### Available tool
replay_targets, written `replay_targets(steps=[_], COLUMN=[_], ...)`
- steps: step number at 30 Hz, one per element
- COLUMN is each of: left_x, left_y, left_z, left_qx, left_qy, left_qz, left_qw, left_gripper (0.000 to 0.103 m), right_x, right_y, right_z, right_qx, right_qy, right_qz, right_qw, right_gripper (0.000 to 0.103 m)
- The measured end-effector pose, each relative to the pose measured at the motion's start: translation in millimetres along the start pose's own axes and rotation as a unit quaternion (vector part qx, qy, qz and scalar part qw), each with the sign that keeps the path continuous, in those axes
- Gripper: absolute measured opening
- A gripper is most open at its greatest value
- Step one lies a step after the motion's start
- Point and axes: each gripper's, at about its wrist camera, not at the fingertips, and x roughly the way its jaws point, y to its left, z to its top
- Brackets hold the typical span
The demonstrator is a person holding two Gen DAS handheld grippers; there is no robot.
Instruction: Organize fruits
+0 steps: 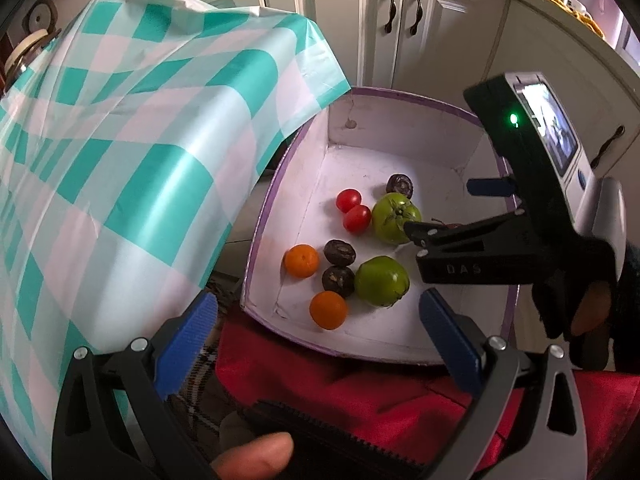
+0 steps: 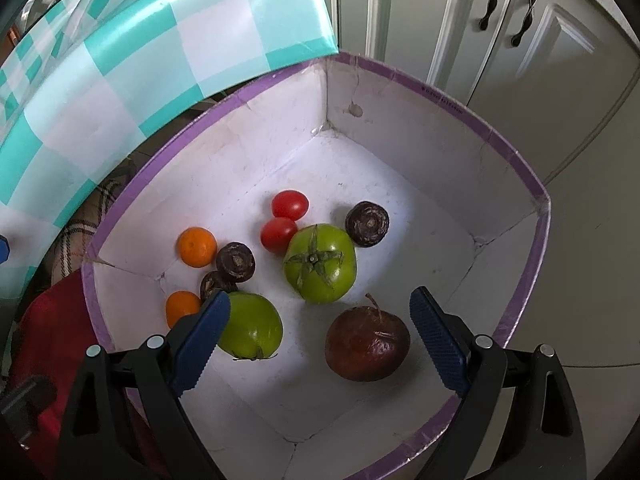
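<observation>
A white box with a purple rim [image 1: 256, 240] [image 2: 520, 168] holds the fruit. In it lie two green tomatoes [image 2: 320, 264] [image 2: 250, 328], two red cherry tomatoes [image 2: 290, 205], two small oranges [image 2: 197, 247], three dark wrinkled round fruits [image 2: 367, 224] and a dark red stemmed fruit [image 2: 368, 344]. My right gripper [image 2: 320, 300] [image 1: 448, 208] hangs open over the box, above the dark red fruit and not touching it. My left gripper [image 1: 320, 344] is open and empty at the box's near edge. In the left wrist view the right gripper hides the dark red fruit.
A teal-and-white checked tablecloth [image 1: 120, 140] [image 2: 80, 80] hangs over the box's left side. White cupboard doors [image 1: 400, 32] stand behind the box. Red cloth [image 1: 360, 392] lies under its near edge. A gloved hand [image 1: 592, 304] holds the right gripper.
</observation>
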Motion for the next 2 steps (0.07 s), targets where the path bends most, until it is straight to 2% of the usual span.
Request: replay_targets(steps=[2], left_x=[-3.2], left_y=[0.8], left_z=[0.2], left_qx=[-0.002], left_qy=[-0.005], left_qz=[0.001], left_qw=[1.0], left_gripper=[0.101], right_x=[-5.4], right_y=[3.2], right_z=[2.1], right_qx=[-0.005], right_qy=[-0.003], right_qz=[-0.004], right_qw=[1.0], right_gripper=[0.088])
